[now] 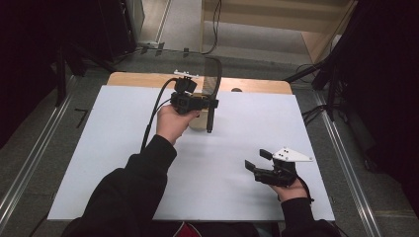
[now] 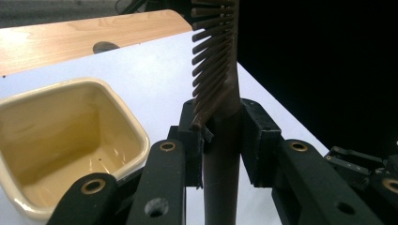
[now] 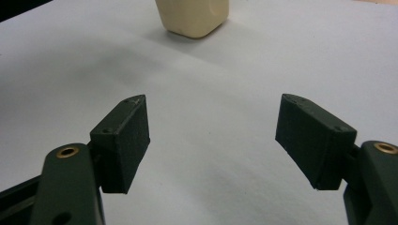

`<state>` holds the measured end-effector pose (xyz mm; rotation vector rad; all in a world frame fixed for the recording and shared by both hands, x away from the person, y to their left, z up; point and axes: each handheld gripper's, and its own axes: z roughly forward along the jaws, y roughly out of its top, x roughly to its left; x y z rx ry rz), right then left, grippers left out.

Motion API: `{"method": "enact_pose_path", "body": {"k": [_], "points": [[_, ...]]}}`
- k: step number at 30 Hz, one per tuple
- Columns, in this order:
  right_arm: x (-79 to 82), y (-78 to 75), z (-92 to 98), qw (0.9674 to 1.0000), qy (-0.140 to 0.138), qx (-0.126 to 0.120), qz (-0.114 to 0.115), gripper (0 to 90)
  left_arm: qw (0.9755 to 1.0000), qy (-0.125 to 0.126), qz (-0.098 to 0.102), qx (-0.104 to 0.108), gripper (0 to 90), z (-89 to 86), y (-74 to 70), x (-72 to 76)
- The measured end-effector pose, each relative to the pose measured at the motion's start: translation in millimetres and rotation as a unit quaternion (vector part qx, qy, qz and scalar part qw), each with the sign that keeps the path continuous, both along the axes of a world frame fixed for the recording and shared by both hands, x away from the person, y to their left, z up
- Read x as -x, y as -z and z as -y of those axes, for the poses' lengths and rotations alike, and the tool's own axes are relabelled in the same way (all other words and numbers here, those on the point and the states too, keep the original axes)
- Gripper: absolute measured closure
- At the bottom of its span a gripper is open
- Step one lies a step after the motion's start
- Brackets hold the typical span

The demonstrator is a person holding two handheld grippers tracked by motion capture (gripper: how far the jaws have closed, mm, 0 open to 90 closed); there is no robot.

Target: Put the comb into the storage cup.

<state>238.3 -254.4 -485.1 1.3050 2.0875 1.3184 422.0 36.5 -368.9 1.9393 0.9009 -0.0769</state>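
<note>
A dark long-handled brush (image 1: 214, 74) stands nearly upright above the white sheet, bristle end up. My left gripper (image 1: 211, 103) is shut on its handle. In the left gripper view the pads clamp the brown handle (image 2: 220, 154) just below the bristles (image 2: 211, 56). A cream square cup (image 1: 197, 123) sits on the sheet right beside the brush's lower end, partly hidden by the left hand; its open mouth (image 2: 70, 136) shows empty. My right gripper (image 1: 257, 159) rests low at the front right, open, with nothing between its jaws (image 3: 213, 136). The cup (image 3: 195, 16) stands well ahead of it.
A white sheet (image 1: 113, 163) covers most of the table, with a strip of bare wood (image 1: 138, 79) along the far edge. Cables and dark stands lie on the floor beyond and to the right. The right gripper (image 2: 356, 164) shows low in the left gripper view.
</note>
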Motion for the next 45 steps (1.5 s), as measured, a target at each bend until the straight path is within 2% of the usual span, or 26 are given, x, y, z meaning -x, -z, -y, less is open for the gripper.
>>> {"method": "enact_pose_path", "body": {"k": [7,17,29,32,34,35,41,45], "points": [[-0.6,0.4,0.3,1.0000,-0.001,0.001,0.000,24.3,0.9999,-0.005,0.007,0.011,72.6,-1.7,-6.0,-8.7],[-0.4,0.1,-0.6,1.0000,-0.003,0.002,0.001,24.3,0.9992,-0.028,0.022,0.022,72.6,-11.8,-15.4,-22.8],[0.0,-0.1,-1.7,1.0000,-0.007,0.002,0.000,24.3,0.9973,-0.059,0.038,0.020,72.7,-23.4,-22.9,-37.4],[-0.4,0.2,-1.9,1.0000,-0.007,0.002,0.000,24.3,0.9966,-0.067,0.044,0.017,72.6,-25.7,-24.6,-41.3],[-0.4,0.2,-2.3,1.0000,-0.006,0.001,0.000,24.3,0.9960,-0.072,0.052,0.006,72.6,-25.9,-25.2,-43.8],[-0.4,0.2,-2.3,1.0000,-0.008,0.003,0.001,24.3,0.9957,-0.073,0.057,0.001,72.6,-25.9,-24.7,-45.2],[0.0,-0.1,-4.0,1.0000,-0.008,0.003,0.002,24.3,0.9953,-0.077,0.058,-0.003,72.6,-27.0,-20.5,-50.9],[-0.2,0.0,-4.0,1.0000,-0.009,0.003,0.002,24.3,0.9947,-0.083,0.060,0.004,72.6,-27.9,-16.9,-54.7]]}}
